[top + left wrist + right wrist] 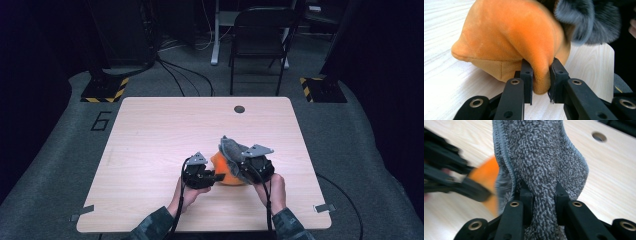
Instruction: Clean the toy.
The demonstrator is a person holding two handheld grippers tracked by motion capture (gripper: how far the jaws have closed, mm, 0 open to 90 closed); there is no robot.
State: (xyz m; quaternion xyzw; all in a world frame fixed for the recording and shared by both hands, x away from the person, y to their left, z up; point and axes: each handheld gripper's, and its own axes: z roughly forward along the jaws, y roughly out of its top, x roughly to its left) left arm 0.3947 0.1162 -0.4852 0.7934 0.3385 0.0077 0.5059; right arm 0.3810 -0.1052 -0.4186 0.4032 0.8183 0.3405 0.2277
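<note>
Left tongs: pinch the orange toy.
Right tongs: pinch the grey cloth.
Toy: sits on the table, near the front.
Cloth: lies over the toy.
Risk: a hard pull could make the soft toy slip out.

Orange toy: soft, smooth plush cloth.
Grey cloth: rough, looped terry.
Table: pale, matt wood grain.
Jaws: black matt plastic.
</note>
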